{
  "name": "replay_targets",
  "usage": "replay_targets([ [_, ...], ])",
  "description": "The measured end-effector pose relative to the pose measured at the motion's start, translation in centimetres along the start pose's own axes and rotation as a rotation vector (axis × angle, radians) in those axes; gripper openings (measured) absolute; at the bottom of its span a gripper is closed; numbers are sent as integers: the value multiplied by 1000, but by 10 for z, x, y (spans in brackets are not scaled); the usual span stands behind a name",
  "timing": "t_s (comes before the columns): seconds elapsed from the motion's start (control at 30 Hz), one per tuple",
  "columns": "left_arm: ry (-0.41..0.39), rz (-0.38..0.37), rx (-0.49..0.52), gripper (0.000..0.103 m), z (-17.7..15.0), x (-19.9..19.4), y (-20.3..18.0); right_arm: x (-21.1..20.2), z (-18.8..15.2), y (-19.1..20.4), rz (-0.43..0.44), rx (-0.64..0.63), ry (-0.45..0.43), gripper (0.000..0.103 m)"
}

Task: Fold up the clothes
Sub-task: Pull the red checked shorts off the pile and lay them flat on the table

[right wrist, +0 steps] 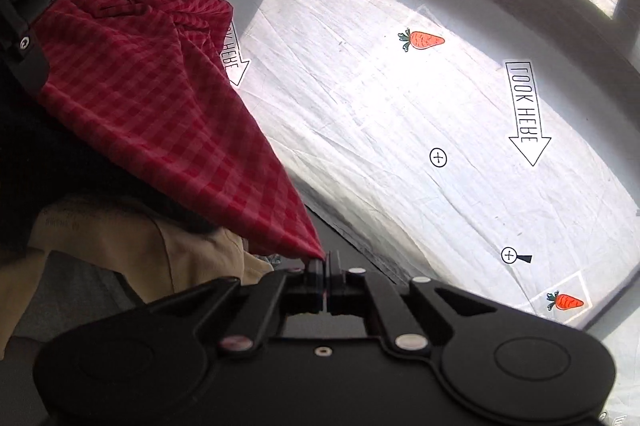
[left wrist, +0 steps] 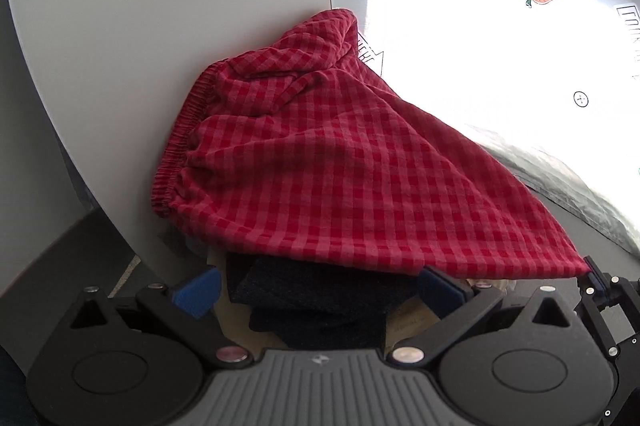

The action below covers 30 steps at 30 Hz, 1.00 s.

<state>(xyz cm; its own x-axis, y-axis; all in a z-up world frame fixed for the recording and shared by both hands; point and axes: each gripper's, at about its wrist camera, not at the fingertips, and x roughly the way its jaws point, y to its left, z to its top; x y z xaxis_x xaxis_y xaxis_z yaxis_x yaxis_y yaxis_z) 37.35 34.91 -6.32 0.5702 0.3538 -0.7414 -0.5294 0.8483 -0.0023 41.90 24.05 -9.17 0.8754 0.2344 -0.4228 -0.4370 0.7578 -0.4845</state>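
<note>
While pinched at one corner, the red checked garment hangs stretched in the air, elastic waistband on the far left side against a plain white wall, cloth running down to a point at the lower right. Right claw is clamped tight on that corner, jaws fully together with the cloth tip nipped between them; in the left wrist view the same claw shows at the right edge gripping the point. Left claw stands wide, blue pads well apart, nothing pressed between them; the garment's lower edge passes just above and in front of its fingers, contact cannot tell. Below the cloth lies a dark folded garment, stacked on something tan, apparently cloth; what carries them is not clear. Beyond the garment spreads a white printed sheet, sunlit and wrinkled, over the bench. Printed on it: a carrot, a second carrot near the right edge, a "LOOK HERE" arrow, and a circled plus mark. Another arrow is partly hidden behind the garment's edge. A black part of the left tool shows at upper left in the right wrist view.
</note>
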Motion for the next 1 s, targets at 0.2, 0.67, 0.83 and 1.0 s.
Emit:
replay_targets([
  [0.2, -16, -64, 68, 103, -34, -47, -43, -34, -44, -65, -119, 86, 13, 1],
  [0.67, 75, -232, 211, 103, -179, -164, -174, -175, -287, -270, -488, 300, 387, 1],
  [0.83, 117, -297, 270, 103, -225, -185, -230, -256, -403, -346, -646, 440, 578, 1],
  [1.0, 216, -396, 294, 103, -270, -188, -291, -320, -486, -387, -614, 534, 699, 4],
])
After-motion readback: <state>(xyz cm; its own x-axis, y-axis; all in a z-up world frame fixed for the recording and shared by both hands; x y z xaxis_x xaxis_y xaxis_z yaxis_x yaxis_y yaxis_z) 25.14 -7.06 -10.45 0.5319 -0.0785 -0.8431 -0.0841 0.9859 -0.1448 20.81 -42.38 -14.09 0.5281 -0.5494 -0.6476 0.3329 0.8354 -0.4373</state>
